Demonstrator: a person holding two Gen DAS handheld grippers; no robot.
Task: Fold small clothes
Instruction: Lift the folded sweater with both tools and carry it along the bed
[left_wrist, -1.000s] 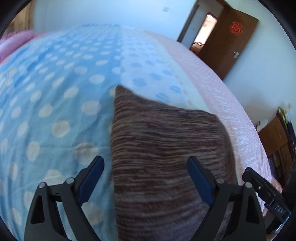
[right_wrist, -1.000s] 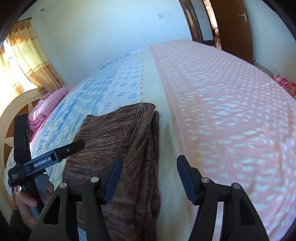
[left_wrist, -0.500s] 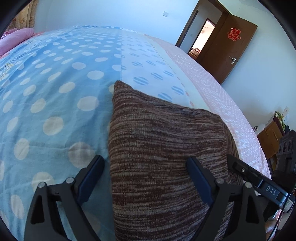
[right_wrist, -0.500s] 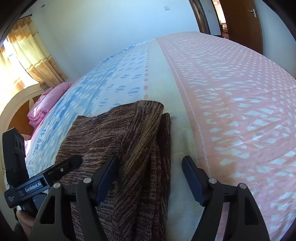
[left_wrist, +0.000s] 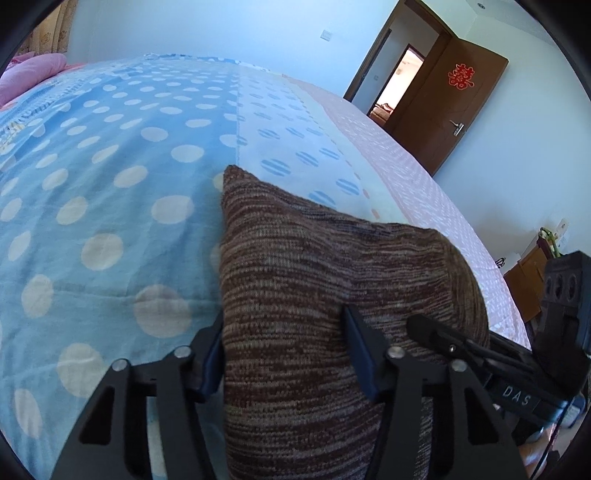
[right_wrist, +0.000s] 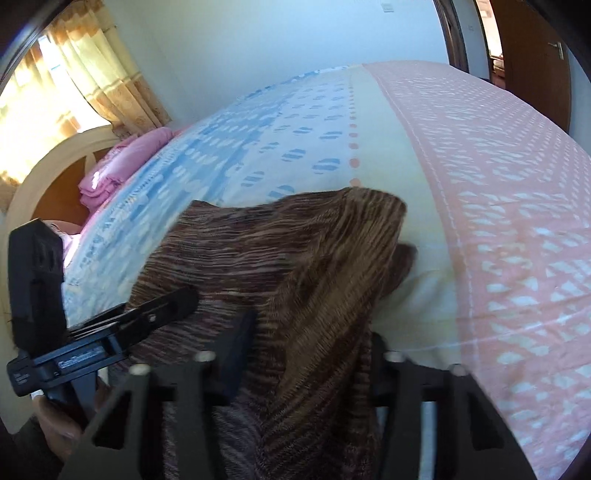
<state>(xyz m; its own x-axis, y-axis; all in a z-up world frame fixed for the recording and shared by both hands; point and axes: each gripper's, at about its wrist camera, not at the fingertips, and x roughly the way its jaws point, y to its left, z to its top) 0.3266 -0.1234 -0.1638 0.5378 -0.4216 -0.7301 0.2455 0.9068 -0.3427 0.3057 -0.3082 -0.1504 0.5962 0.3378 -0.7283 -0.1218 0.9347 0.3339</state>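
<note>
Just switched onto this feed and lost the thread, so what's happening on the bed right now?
A person is folding a brown striped knit garment on the polka-dot bedspread, with a handheld gripper in each hand. The left gripper is closing on the garment's near left edge, the fabric between its fingers. The right gripper is closing on the near right edge, where the knit bunches up between its fingers. The garment's far end lies flat on the bed.

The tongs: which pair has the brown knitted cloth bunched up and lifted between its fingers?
The right tongs: the brown knitted cloth humps up between them, closing. At the left tongs it lies flatter.
</note>
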